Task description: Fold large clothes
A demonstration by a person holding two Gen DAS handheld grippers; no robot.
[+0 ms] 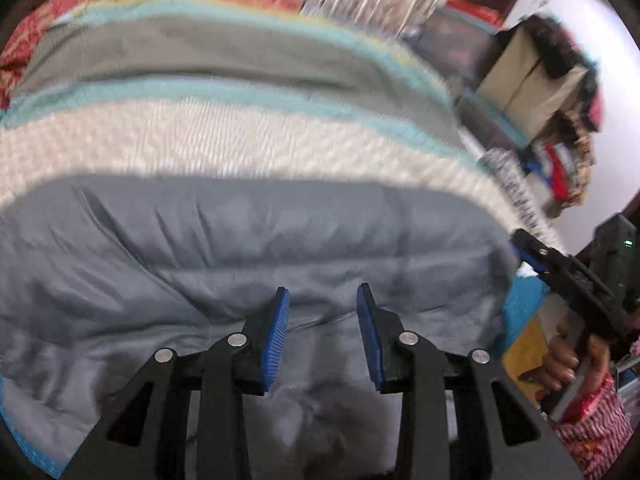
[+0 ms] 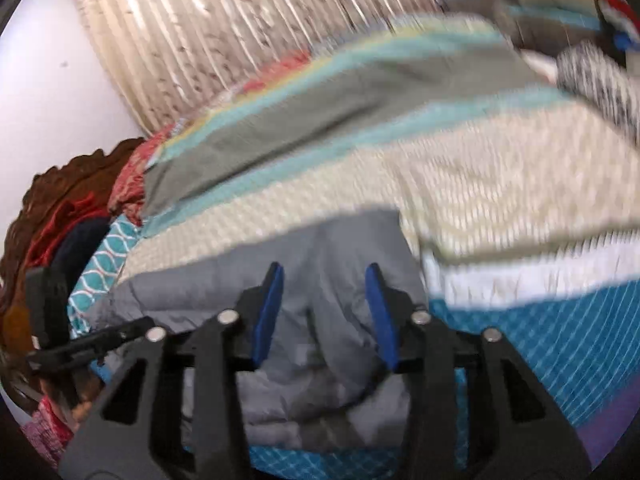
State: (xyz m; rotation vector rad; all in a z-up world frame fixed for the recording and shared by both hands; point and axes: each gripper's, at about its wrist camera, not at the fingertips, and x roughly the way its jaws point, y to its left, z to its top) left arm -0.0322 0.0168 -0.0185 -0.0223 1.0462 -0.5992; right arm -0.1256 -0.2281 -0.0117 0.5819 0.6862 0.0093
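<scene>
Bed: a striped bedspread [image 1: 240, 136] in bands of cream, teal and grey-green covers it, with a teal diamond-patterned band [image 2: 540, 352] nearest the right wrist camera.
Curtain: a pleated, pale patterned curtain [image 2: 224, 36] hangs behind the bed.
Garment: a grey quilted jacket [image 1: 248, 248] lies spread and rumpled on the bedspread, at the near edge of the bed, filling the lower half of the left wrist view.
Clutter: a beige box [image 1: 532, 88] and mixed items are stacked beside the bed, blurred.
Left claw [image 1: 323, 334]: its blue-padded fingers stand apart just over the jacket, nothing between them.
Right claw [image 2: 325, 314]: fingers apart above a bunched fold of the jacket [image 2: 320, 280]; whether the pads touch the cloth cannot be told.
</scene>
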